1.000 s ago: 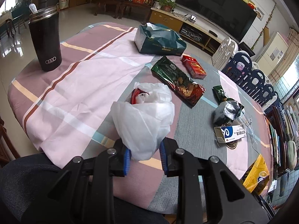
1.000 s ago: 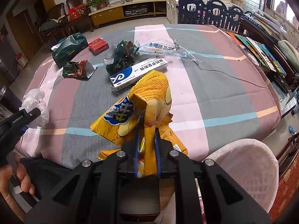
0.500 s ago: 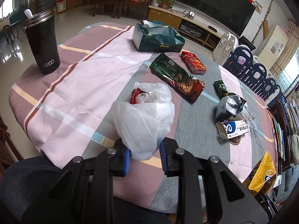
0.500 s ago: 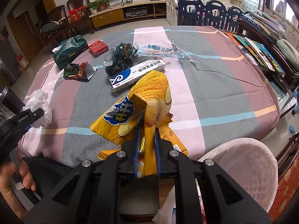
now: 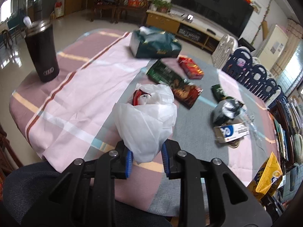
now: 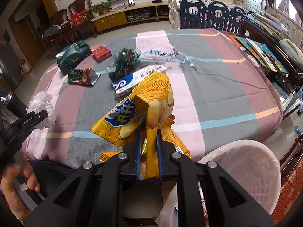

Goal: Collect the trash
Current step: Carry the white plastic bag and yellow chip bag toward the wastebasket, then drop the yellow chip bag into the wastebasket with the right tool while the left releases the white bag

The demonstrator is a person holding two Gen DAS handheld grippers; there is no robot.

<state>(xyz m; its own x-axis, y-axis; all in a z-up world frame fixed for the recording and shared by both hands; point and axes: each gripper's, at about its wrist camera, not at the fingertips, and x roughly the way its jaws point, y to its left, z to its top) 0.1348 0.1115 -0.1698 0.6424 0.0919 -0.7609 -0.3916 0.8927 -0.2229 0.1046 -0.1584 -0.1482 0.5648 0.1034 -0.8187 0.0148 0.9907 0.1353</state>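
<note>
Your right gripper (image 6: 148,147) has its jaws nearly closed on the yellow chip bag (image 6: 140,111), pinching a fold at its lower end; the bag stands up above the near edge of the tabletop (image 6: 217,87). Just right of it and below the table edge waits the white lined bin (image 6: 244,172). Your left gripper (image 5: 145,156) holds the white plastic bag (image 5: 146,121) by its bottom, jaws part open around the bunched film, at the near edge. Over the last second neither grip has changed and both hands have barely shifted, so both items are secured but undelivered. Farther out lie the green wrapper (image 5: 174,83), red box (image 5: 190,67), blue-and-white box (image 6: 139,80) and dark tumbler (image 5: 41,51), all still to collect or leave.
</note>
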